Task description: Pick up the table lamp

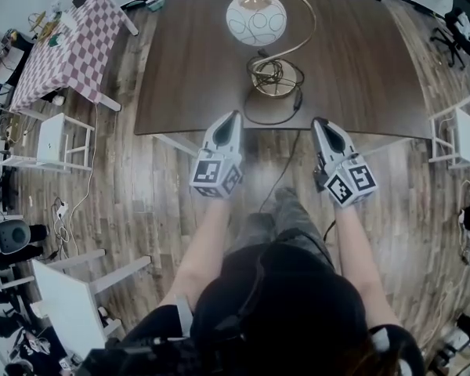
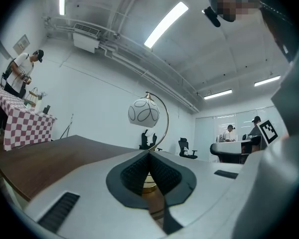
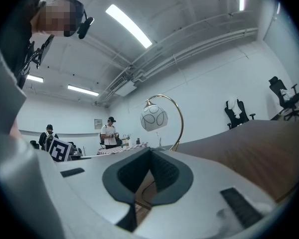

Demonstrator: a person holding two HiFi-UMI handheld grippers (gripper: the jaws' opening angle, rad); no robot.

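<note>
Table lamp (image 1: pixel 256 19) stands at 12 o'clock on the dark table (image 1: pixel 360 61), well clear of left gripper (image 1: pixel 233 116) and right gripper (image 1: pixel 319 121), both closed and empty; globe probably fragile and top-heavy, so grab the stiff brass stem (image 1: pixel 309 23) near the base (image 1: pixel 275 81).

The room is bright and evenly lit. A ceiling strip light (image 2: pixel 165 24) glows above and ahead of the left gripper (image 2: pixel 149 154), and a second strip light (image 3: pixel 128 26) glows above the right gripper (image 3: pixel 150 152). Both are blown out to plain white. Shadows are faint and soft. Ahead of both gripper tips the dark table (image 1: pixel 360 69) carries a dull sheen, and the lamp globe (image 1: pixel 256 18) is nearly washed out. Every view bends strongly toward its edges, and both gripper views have black rounded corners. The gripper bodies nearest the lenses look soft, and the floor between the two grippers is hazy.
</note>
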